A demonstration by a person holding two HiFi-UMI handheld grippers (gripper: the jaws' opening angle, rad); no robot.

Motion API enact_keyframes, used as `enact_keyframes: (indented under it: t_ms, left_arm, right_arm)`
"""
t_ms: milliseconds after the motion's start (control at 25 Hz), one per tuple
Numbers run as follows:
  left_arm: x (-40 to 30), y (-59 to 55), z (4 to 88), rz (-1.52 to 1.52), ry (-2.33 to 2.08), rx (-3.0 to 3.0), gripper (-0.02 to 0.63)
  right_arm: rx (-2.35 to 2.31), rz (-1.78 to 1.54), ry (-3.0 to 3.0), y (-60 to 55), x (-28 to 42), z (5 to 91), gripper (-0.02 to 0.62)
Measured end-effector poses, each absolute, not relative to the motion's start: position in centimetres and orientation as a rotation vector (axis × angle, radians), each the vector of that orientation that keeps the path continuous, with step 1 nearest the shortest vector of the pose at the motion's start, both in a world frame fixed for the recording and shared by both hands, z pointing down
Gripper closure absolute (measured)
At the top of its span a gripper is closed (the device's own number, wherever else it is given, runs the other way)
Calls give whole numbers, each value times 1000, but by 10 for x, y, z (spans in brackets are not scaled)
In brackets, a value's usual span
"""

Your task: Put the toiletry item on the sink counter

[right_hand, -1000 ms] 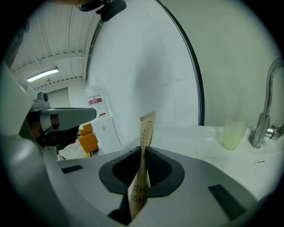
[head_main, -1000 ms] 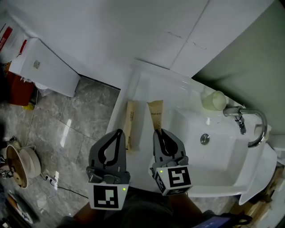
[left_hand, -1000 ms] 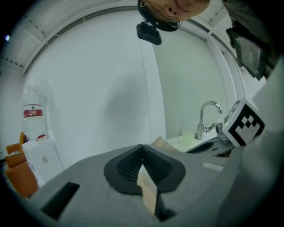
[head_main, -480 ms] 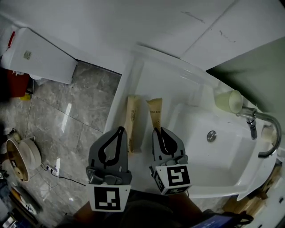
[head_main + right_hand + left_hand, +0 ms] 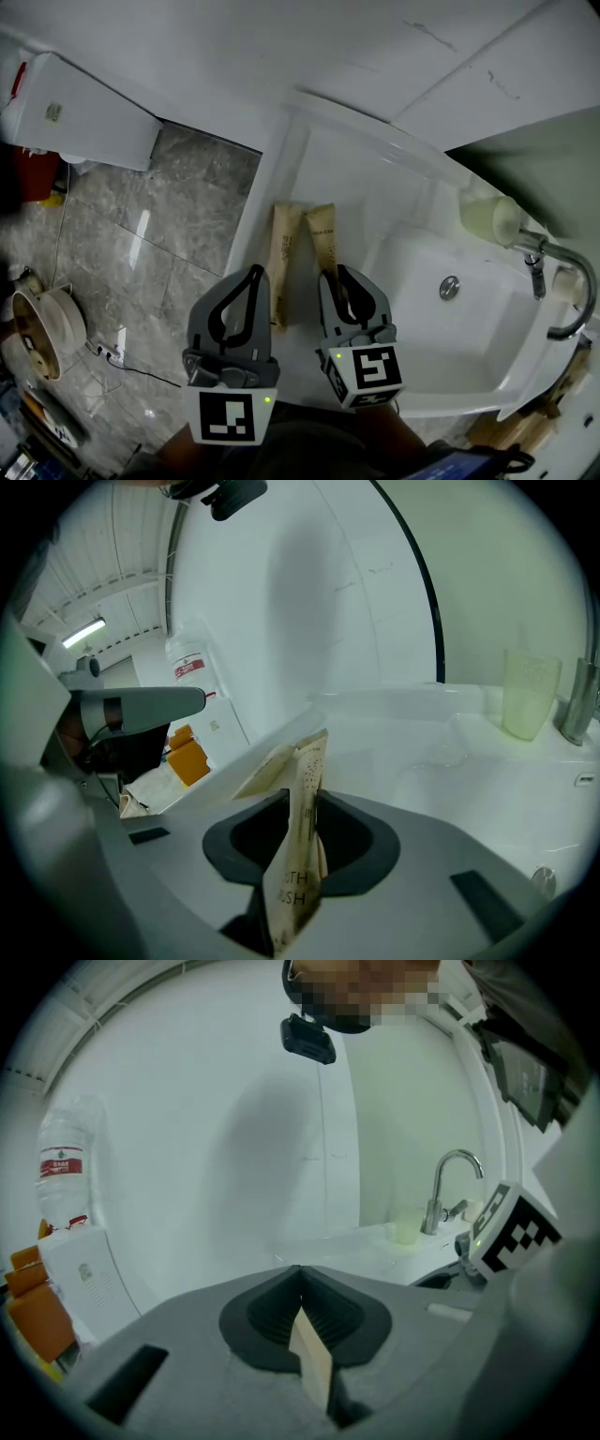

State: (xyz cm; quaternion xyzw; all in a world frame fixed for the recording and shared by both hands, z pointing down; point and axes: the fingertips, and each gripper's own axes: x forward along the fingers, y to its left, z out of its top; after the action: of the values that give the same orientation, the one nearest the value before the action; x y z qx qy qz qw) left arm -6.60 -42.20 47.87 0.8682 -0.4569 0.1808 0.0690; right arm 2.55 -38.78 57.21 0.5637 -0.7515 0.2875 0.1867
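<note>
Nearest, clamping a thin tan packet [image 5: 312,1363] edge-on in the closed left gripper [image 5: 252,275], and just beside it pinching the lower end of a toothbrush packet [image 5: 325,239] in the right gripper [image 5: 336,277], jaws pressed onto its two faces. Holding both packets side by side over the left strip of the white counter [image 5: 328,164], tops touching, contact with the counter impossible to tell. Facing, farther right, the basin [image 5: 469,356] with its drain [image 5: 450,287], then a pale cup [image 5: 487,218] near the tap [image 5: 562,281].

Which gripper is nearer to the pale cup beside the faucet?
Right. The right gripper is by the basin, left of the cup; the left gripper is farther left.
</note>
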Motion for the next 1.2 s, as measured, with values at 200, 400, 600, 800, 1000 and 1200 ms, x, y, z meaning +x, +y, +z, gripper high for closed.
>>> enact_keyframes:
  t_ms: [200, 400, 600, 800, 1000, 1200]
  left_arm:
    - [-69, -423, 474, 537, -1381, 2622, 595]
    - [-66, -416, 467, 511, -1373, 2631, 595]
    - [-61, -407, 455, 497, -1367, 2660, 595]
    - [-57, -394, 433, 455, -1368, 2705, 595]
    - [-54, -373, 404, 436, -1369, 2781, 595]
    - [-54, -355, 370, 361, -1398, 2841, 595]
  right_arm:
    - [1622, 787, -2115, -389, 30, 566, 495]
    - [1658, 751, -2123, -387, 34, 555, 495]
    - [1683, 723, -2142, -382, 36, 540, 495]
    - [1723, 674, -2179, -374, 36, 514, 495]
    - [1762, 548, -2252, -365, 32, 469, 495]
    - [1793, 442, -2317, -352, 27, 423, 526]
